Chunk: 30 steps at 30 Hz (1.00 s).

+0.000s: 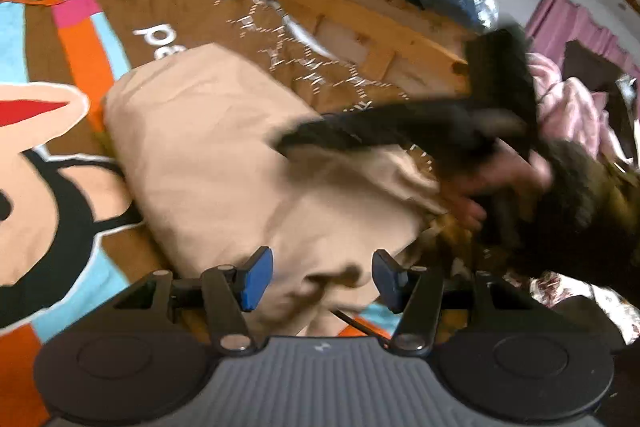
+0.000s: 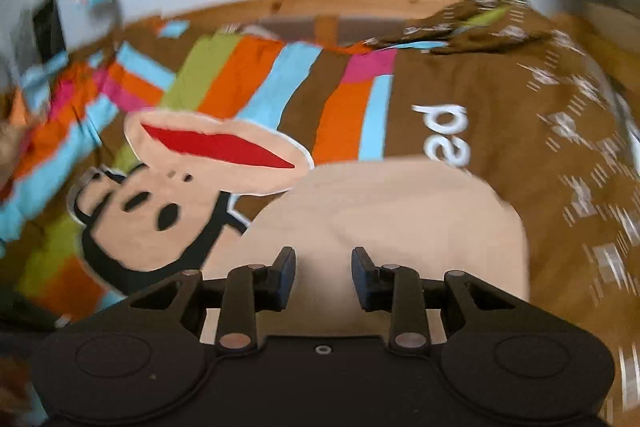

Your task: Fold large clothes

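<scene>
Folded beige garment (image 2: 384,223) lying on a brown bedspread (image 2: 500,95) with a cartoon monkey face (image 2: 168,203) and bright stripes, to the right of the monkey. Left gripper (image 1: 320,281) just above the garment's near edge, blue pads (image 1: 256,279) parted, gripping nothing. Right gripper (image 2: 323,277) above the garment's near side, jaws apart, nothing pinched between them. In the left wrist view, to the right of the garment, the right gripper (image 1: 304,143) blurred, carried by a hand (image 1: 492,183). Wooden bed frame (image 1: 360,11) at the far side.

Both tools (image 1: 322,281) (image 2: 323,277) open, empty.
</scene>
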{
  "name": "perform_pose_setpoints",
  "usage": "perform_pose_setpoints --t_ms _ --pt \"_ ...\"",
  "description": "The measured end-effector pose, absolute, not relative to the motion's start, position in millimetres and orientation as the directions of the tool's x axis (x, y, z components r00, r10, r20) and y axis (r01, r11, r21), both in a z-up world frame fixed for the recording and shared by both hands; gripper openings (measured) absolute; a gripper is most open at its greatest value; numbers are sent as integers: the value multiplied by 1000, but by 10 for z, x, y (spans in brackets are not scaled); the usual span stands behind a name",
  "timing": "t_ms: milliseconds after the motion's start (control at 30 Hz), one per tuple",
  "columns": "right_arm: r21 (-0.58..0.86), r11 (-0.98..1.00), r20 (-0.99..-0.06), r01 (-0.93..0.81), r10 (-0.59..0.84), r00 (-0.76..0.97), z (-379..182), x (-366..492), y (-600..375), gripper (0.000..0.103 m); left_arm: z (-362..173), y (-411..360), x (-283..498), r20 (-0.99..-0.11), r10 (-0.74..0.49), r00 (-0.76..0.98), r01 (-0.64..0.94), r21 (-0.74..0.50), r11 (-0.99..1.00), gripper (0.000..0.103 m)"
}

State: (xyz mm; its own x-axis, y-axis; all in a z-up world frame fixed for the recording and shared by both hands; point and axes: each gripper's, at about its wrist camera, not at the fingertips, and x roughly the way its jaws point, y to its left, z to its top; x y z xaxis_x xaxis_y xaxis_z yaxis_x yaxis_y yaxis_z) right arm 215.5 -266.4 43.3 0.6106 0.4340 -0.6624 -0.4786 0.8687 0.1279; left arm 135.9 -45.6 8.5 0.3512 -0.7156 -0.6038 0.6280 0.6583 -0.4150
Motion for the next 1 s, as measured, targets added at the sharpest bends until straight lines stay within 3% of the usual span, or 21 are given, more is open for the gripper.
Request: perform_pose_setpoints --t_ms 233,433,633,767,900,1000 --pt "171 906 -661 -387 397 637 145 1301 -3016 35 62 -575 1298 -685 -632 362 644 -307 701 57" --pt "109 933 -624 -343 333 707 -191 1146 -2865 35 27 -567 1292 -688 -629 362 628 -318 710 57" --pt "172 937 -611 -303 343 713 -87 1111 -2977 35 191 -311 1230 -586 -715 382 571 -459 681 58" --pt "216 930 -610 -297 366 703 169 934 -3068 35 257 -149 1236 -556 -718 419 511 -509 693 70" --pt "236 917 -591 -320 397 702 233 810 -3037 37 304 -130 1336 -620 -609 495 397 -462 793 81" --pt "205 914 -591 -349 400 701 209 810 -2968 40 290 -138 1395 -665 -522 535 316 -415 853 83"
